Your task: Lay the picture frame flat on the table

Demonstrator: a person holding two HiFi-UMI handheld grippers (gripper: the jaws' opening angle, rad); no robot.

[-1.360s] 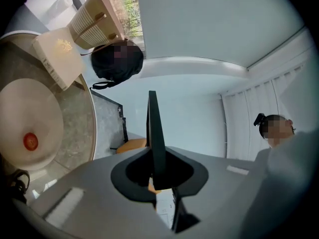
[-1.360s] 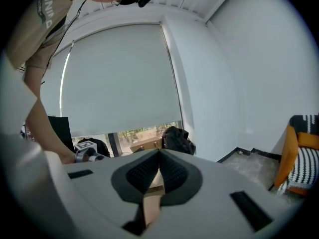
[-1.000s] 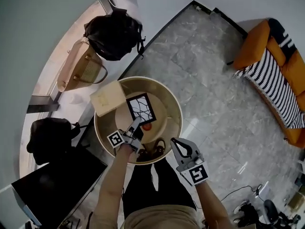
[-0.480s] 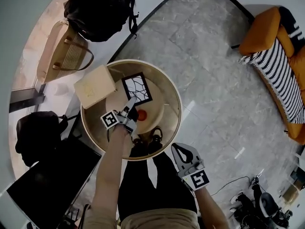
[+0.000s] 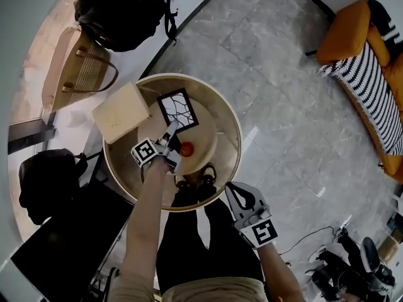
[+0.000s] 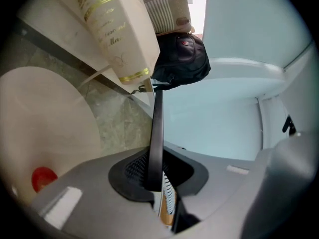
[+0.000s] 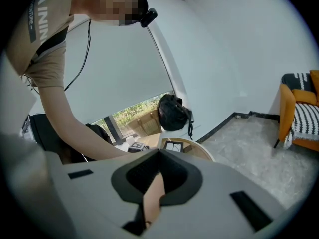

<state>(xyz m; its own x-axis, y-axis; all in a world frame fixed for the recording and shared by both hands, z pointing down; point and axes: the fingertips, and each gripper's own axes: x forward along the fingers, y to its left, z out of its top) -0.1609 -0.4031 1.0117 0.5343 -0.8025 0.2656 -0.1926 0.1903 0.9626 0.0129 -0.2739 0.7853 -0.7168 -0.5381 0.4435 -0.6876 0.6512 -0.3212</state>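
The picture frame [image 5: 177, 110], black-edged with a white cracked pattern, shows its face upward over the round table [image 5: 233, 128]. My left gripper [image 5: 171, 131] is shut on its near edge. In the left gripper view the frame [image 6: 157, 128] runs edge-on as a thin black strip up from between the jaws of the left gripper [image 6: 155, 177]. Whether the frame rests on the tabletop I cannot tell. My right gripper [image 5: 230, 189] hangs off the table's near side by the person's legs, jaws together and holding nothing. The right gripper view shows the right gripper [image 7: 158, 156] and the table [image 7: 199, 151] beyond.
A beige box [image 5: 121, 112] lies over the table's left rim, and a small red thing [image 5: 187, 148] sits near the middle. A black backpack [image 5: 123, 11], a tan handbag [image 5: 75, 68] and another black bag [image 5: 44, 181] stand to the left. An orange sofa [image 5: 371, 61] is far right.
Both grippers have sunk lower. The left one still grips the frame and now reaches further over the table; the right one has dropped beside the table's near edge.
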